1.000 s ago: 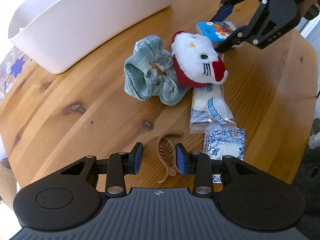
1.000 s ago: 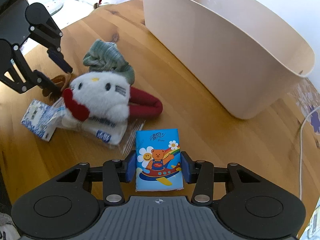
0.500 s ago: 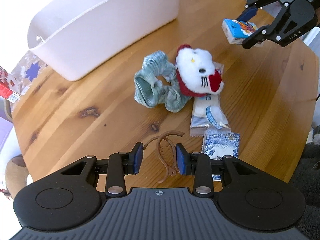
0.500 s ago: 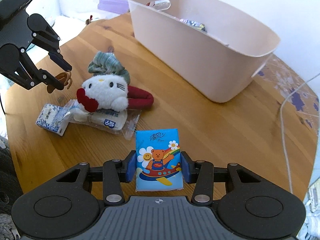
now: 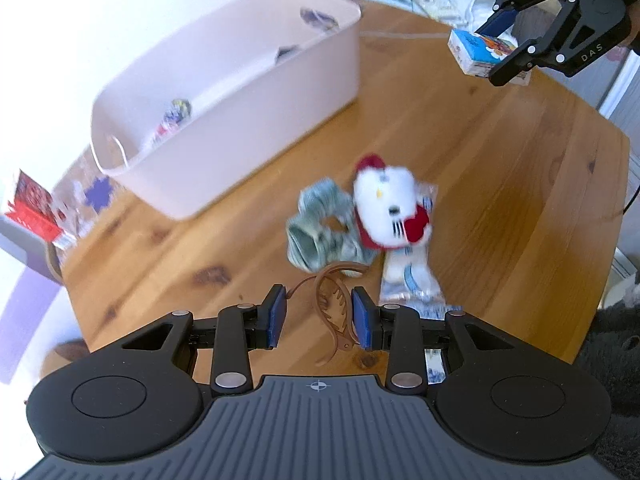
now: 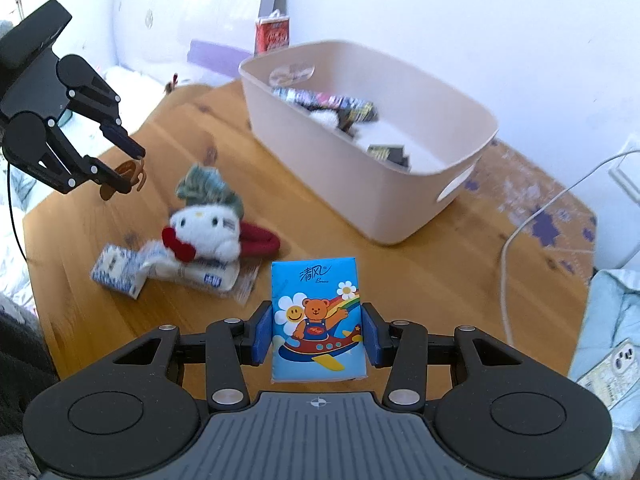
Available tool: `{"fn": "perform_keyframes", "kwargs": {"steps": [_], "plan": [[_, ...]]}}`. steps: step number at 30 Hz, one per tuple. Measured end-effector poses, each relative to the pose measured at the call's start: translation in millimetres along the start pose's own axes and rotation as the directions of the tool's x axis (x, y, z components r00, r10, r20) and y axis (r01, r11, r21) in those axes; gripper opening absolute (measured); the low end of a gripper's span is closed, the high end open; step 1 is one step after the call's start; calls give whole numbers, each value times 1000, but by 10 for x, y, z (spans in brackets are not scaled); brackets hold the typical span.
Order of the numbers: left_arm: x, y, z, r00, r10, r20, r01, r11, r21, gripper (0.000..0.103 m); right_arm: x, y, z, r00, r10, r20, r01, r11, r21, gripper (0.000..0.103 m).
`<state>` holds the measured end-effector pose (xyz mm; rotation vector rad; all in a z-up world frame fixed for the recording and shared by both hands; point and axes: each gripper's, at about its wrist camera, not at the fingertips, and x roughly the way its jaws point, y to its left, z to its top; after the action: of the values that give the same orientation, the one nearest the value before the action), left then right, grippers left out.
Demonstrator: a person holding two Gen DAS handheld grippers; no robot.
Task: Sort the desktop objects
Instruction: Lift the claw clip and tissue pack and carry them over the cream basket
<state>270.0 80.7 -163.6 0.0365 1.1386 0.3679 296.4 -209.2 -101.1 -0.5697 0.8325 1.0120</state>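
The left gripper [image 5: 319, 317] tips down over the wooden table [image 5: 500, 184], up in the air. Its blue pads squeeze a brown hair claw clip [image 5: 334, 312]. Past it lie a green scrunchie [image 5: 320, 228] and a white cat plush [image 5: 390, 208], touching each other. The pink bin [image 6: 400, 184] sits farther back with small packets inside. The right gripper [image 6: 318, 334] also tips down, held high, clamped on a blue tissue pack [image 6: 317, 320] with a bear picture.
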Motion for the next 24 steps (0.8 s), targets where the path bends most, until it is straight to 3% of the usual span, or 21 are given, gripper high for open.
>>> {"fn": "perform_keyframes", "kwargs": {"steps": [12,19,24], "plan": [[-315,329,369,993,64,101,-71,995,64,36,-304,-226,402,992,-37,118,35,999,16,43],[-438,582,692,979,106,172,-122,989,83,36,-264,-331,576,990,-45,136,42,999,28,43],[-446,700,931,971,98,216,-122,987,103,36,-166,-436,713,989,-49,139,45,999,31,43]]}}
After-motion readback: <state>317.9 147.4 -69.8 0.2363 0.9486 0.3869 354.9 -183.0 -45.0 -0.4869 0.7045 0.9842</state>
